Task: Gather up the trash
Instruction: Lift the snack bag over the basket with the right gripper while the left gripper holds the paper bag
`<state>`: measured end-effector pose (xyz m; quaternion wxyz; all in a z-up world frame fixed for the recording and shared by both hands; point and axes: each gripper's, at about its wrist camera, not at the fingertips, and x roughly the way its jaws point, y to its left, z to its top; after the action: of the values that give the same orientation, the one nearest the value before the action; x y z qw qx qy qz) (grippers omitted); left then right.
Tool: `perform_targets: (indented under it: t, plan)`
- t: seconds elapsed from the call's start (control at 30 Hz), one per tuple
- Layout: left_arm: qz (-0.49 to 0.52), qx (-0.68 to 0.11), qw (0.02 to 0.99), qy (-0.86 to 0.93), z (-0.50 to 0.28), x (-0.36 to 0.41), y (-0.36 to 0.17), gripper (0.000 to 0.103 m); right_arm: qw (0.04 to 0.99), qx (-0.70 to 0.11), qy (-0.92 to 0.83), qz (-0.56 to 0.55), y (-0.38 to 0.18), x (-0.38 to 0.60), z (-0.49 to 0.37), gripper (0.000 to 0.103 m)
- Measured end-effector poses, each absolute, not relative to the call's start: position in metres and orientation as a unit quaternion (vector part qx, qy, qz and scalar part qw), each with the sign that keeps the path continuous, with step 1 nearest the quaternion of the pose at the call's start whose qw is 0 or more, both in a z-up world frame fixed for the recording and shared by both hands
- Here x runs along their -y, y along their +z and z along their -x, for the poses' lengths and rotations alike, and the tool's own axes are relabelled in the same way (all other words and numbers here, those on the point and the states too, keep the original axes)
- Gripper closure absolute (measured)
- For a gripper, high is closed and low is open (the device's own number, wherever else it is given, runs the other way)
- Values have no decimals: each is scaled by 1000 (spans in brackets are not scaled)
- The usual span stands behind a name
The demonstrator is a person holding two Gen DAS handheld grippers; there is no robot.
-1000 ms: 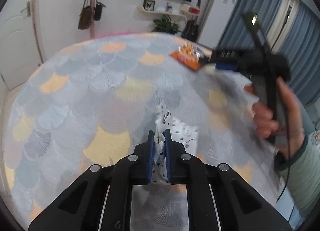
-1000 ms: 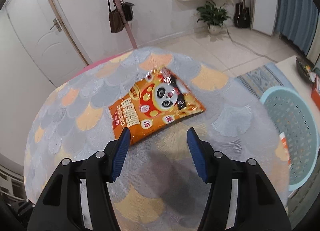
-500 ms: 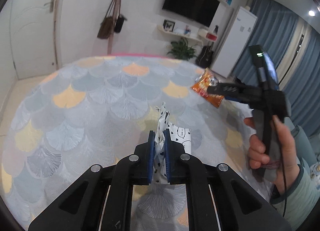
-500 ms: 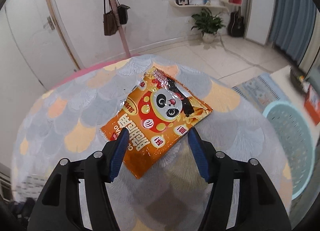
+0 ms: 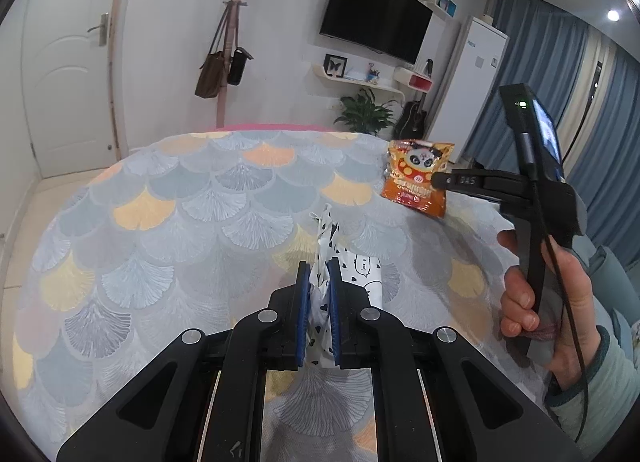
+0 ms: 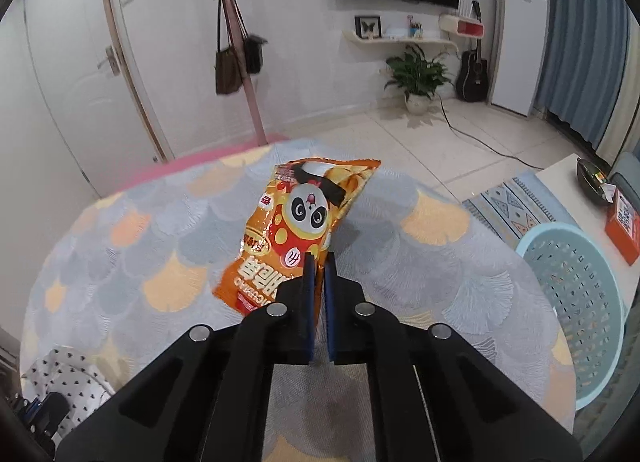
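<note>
Because the right gripper (image 6: 318, 262) had only just been closing, its fingers (image 6: 308, 294) now clamped on the lower corner of the orange snack bag (image 6: 296, 230), the hold looked thin: a pinch of crinkly film near one edge, with most of the bag standing above and to the left of the grip. In the right wrist view the bag rose tilted off the patterned bedspread (image 6: 420, 274), its bottom edge seemingly close to the cloth, though whether it touched could not be told. A quick swing could, by this reading, have let the slick film slide out of the pads, or the bag could have flopped over and twisted in the grip.

Meanwhile the left gripper (image 5: 319, 282) was clenched on a white paper bag with black hearts (image 5: 324, 246), its upper end poking out past the fingertips above the bed. That paper looked soft and crumpled, so a tug might have torn it or pulled it free.

A pale blue perforated basket (image 6: 580, 294) stood on the floor just beyond the bed's right edge, and it seemed the likely place for the trash. The carry there passed over the bed's edge, where a dropped bag would have fallen to the floor rather than into the basket. With both hands loaded and near each other, the person's right hand (image 5: 532, 294) and its trailing cable could also have snagged the paper bag while crossing.
</note>
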<state>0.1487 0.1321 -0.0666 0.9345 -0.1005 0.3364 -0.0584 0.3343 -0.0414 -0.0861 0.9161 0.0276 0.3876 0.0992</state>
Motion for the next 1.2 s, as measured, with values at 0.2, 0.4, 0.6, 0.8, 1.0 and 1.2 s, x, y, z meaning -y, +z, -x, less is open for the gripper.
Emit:
perform_targets:
  t: [0.2,0.4,0.6,0.8,1.0,1.2]
  plan:
    - [99,-335,935,-58,-148,-132,-63,95,920,-373,110,-55,-73,57,-314,101]
    - [92,-316,941,-78,-141,-115,-39,95,931,-339,107,-83,-40,92,-289,101]
    - [79,-293,946,-110,-144,-81,-7,95,945,-302,78,-96,-11,140,-262,101]
    - [55,-270,950,-144,-158,-31,26,95,954,-277,36,-106,3,197,-246,101]
    - [33,-260,947,-187,-179,33,48,95,953,-275,-9,-127,0,256,-242,101]
    - [26,-276,932,-235,-209,95,52,95,946,-286,-46,-144,-14,311,-244,101]
